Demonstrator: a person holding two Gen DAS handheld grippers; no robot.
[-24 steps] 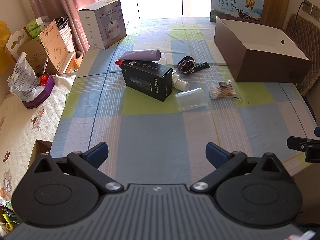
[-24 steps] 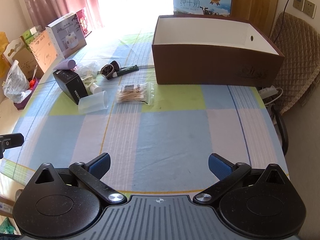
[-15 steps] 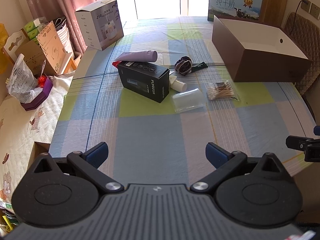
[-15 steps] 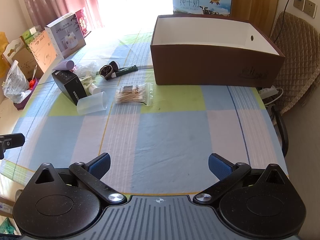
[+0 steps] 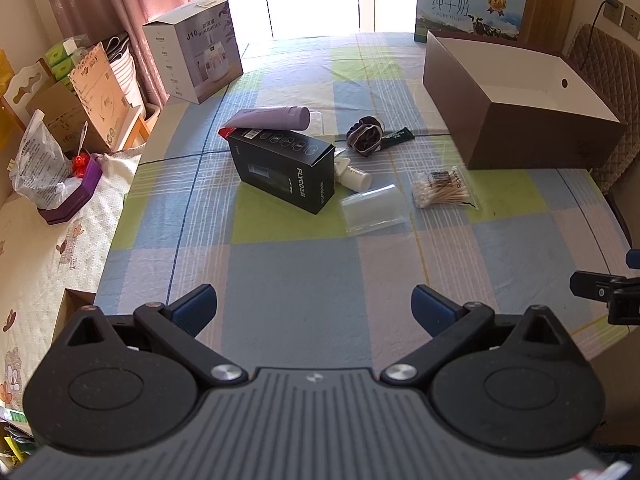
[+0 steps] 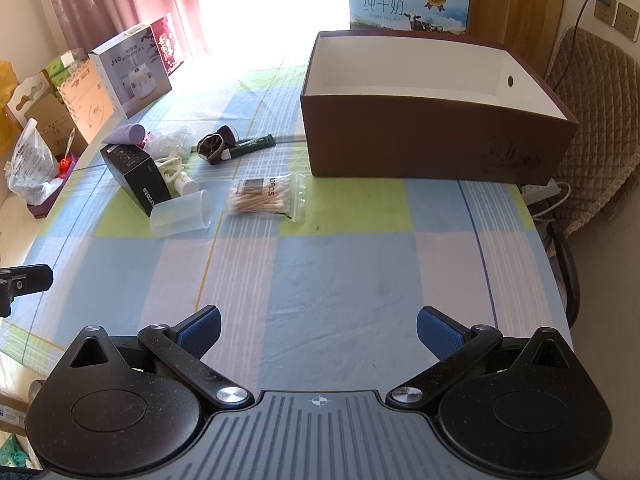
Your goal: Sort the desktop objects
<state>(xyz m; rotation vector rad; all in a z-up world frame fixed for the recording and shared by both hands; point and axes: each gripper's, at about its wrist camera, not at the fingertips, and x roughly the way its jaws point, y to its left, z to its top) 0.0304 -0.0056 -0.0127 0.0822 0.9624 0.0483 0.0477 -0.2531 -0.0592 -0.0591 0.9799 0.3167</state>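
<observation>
Both grippers hang wide open and empty at the bottom of their frames: left gripper (image 5: 314,306), right gripper (image 6: 319,330). Mid-frame on the table (image 5: 296,280) lie a black box (image 5: 282,170), cup (image 6: 182,214) and swabs (image 6: 266,199). The brown box (image 6: 432,140) sits upper right.

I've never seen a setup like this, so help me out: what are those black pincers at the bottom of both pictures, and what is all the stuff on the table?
Each picture comes from a camera on a hand-held pincer tool that looks out along its two fingers. The left gripper and the right gripper are both open and hold nothing. On the checked tablecloth lie a black FLYCO box, a purple tube, a clear plastic cup, a bag of cotton swabs and a dark hair scrunchie. The open brown box looks empty, probably waiting for them.
</observation>
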